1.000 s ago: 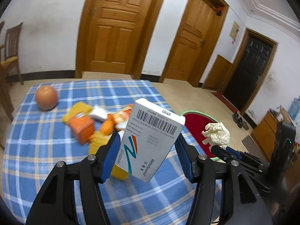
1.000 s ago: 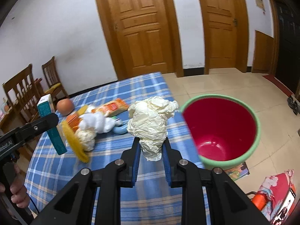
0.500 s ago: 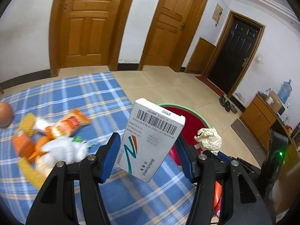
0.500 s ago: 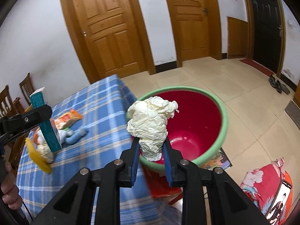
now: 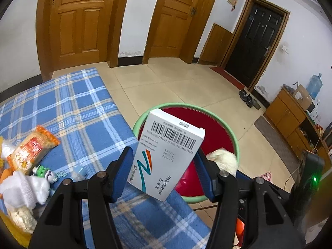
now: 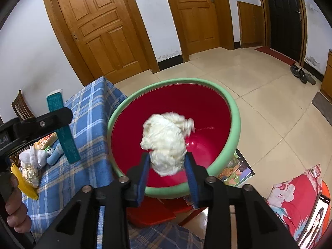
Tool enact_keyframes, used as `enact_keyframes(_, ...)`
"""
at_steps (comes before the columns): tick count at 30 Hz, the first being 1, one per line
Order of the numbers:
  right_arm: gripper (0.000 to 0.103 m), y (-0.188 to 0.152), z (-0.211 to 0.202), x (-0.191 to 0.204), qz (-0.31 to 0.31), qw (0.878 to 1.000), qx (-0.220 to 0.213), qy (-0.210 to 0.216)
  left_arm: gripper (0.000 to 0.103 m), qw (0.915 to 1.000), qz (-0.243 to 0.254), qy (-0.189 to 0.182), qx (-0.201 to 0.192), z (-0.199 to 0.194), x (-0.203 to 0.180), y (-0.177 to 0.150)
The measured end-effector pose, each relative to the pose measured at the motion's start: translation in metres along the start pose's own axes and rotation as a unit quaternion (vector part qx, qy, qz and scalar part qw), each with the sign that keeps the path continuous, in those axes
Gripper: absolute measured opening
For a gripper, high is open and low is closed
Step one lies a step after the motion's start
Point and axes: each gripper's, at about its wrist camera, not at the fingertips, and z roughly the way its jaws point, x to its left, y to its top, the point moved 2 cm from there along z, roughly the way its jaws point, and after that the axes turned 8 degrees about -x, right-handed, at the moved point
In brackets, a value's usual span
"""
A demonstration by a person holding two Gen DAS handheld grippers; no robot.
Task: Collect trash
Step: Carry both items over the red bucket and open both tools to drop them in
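Note:
My left gripper (image 5: 164, 171) is shut on a white medicine box (image 5: 166, 155) with a barcode, held at the table's right edge beside the red basin (image 5: 215, 128) with a green rim. My right gripper (image 6: 168, 170) is over the basin (image 6: 234, 112) with its jaws spread. A crumpled cream paper wad (image 6: 166, 139) lies between the jaws, blurred, and I cannot tell if the pads touch it. The wad also shows in the left wrist view (image 5: 223, 160). The medicine box's teal side shows in the right wrist view (image 6: 62, 124).
The blue checked table (image 5: 72, 108) carries an orange snack packet (image 5: 31, 147), a white sock (image 5: 25, 188), a small toy (image 5: 44, 171) and yellow scraps. Wooden doors stand behind. A magazine (image 6: 236, 169) and red cloth (image 6: 294, 203) lie on the tiled floor by the basin.
Both grippers have swung right from the table toward the basin. My right gripper's jaws have widened around the paper wad, which now looks blurred above the basin.

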Motion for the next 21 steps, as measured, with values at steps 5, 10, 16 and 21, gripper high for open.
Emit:
enact_keyframes(5, 0.047, 0.004, 0.0, -0.006, 0.008, 1.0, -0.006, -0.003, 0.06, 1.0, 0.002, -0.005, 0.006, 0.012, -0.005, 0.002)
enact_keyframes(10, 0.048, 0.004, -0.004, -0.012, 0.026, 1.0, -0.008, -0.003, 0.06, 0.9998, 0.007, -0.013, 0.013, 0.026, -0.01, 0.005)
enact_keyframes(16, 0.048, 0.005, -0.007, -0.017, 0.034, 0.999, -0.011, -0.009, 0.067, 0.9995, 0.008, -0.024, 0.019, 0.037, -0.015, 0.005)
enact_keyframes(21, 0.049, 0.005, -0.01, -0.017, 0.037, 0.999, -0.013, -0.01, 0.075, 0.9996, -0.005, -0.019, 0.021, 0.036, -0.012, 0.004)
